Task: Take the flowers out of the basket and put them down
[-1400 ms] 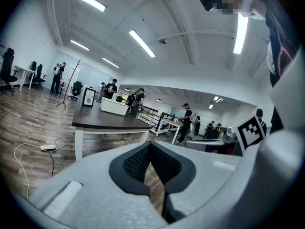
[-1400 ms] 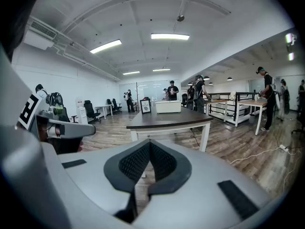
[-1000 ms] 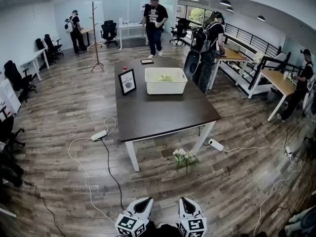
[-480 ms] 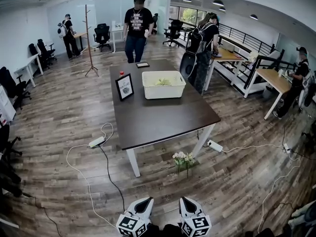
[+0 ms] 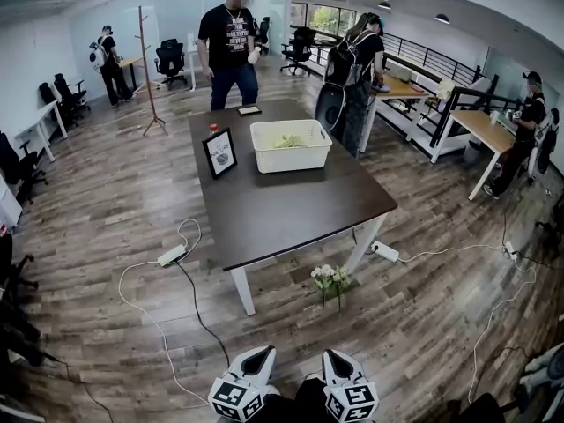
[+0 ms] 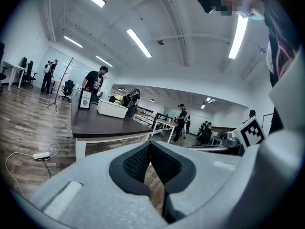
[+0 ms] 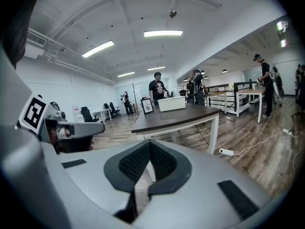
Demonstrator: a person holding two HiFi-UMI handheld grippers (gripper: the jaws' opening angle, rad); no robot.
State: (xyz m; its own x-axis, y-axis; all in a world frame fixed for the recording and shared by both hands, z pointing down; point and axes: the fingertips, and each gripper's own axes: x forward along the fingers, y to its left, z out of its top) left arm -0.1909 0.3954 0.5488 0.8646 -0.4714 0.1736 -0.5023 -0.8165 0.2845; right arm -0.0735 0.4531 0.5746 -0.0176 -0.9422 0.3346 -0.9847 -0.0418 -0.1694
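Note:
A white basket [image 5: 291, 145] with pale green stems showing inside stands on the far half of a dark brown table [image 5: 291, 210]. A small bunch of white flowers [image 5: 329, 280] sits on the wooden floor by the table's front right leg. Both grippers hang low at the bottom of the head view, far from the table. My left gripper [image 5: 258, 353] [image 6: 149, 144] is shut with nothing in it. My right gripper [image 5: 335, 358] [image 7: 150, 142] is also shut and empty. In the right gripper view the basket [image 7: 171, 103] shows small on the table.
A framed picture [image 5: 219, 153], a small red thing [image 5: 211, 128] and a black tablet [image 5: 250, 110] share the table. Power strips [image 5: 174, 255] [image 5: 385, 252] and cables lie on the floor. A person in black [image 5: 229, 42] stands behind the table, another with a backpack [image 5: 352, 69] at its right.
The person in black has walked up to the table's far edge. The head view has drifted slightly. Both grippers stay low and shut.

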